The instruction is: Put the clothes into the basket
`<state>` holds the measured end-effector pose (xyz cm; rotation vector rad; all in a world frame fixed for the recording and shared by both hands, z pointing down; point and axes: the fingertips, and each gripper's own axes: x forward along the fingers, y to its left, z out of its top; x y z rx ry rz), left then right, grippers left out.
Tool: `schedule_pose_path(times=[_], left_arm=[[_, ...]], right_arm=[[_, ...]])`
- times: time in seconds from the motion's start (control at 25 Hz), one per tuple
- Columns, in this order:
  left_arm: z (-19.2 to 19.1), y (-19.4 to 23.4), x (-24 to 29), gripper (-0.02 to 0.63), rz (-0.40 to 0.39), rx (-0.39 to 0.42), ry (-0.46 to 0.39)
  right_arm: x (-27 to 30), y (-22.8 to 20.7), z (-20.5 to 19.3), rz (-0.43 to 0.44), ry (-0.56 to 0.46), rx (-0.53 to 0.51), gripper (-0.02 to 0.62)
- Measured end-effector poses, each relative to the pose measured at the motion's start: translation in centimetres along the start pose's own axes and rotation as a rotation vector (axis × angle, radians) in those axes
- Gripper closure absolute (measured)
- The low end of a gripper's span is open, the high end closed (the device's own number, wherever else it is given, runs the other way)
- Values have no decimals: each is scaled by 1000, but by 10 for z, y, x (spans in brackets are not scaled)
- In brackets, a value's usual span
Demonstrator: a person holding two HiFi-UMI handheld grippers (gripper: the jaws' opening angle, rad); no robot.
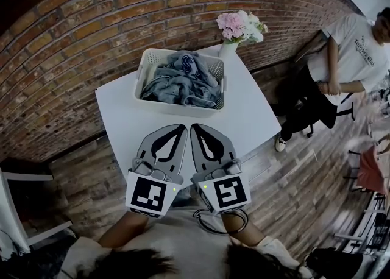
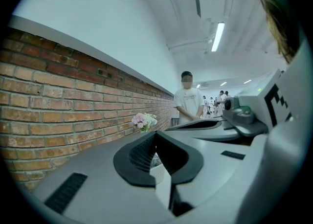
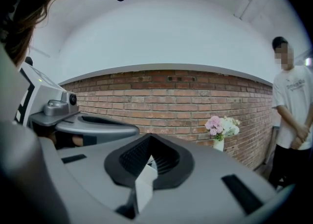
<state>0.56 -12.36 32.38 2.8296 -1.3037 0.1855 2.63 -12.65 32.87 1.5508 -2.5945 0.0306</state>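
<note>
Clothes [image 1: 181, 83] lay heaped in the basket [image 1: 183, 111] on the tabletop [image 1: 250, 119], straight ahead of my left gripper [image 1: 180, 130] and right gripper [image 1: 196, 130], both pressed together, empty and equally near.

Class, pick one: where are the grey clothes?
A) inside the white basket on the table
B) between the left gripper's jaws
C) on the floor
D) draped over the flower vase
A: the grey clothes lie heaped inside the white basket on the white table.
</note>
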Motion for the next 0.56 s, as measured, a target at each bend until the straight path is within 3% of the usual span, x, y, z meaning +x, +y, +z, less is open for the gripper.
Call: schedule_pose_path(times=[0.56], left_arm=[[0,-5,-11,600,-26,-13,0]], right_arm=[[-6,12,2,2,0,-4,591]])
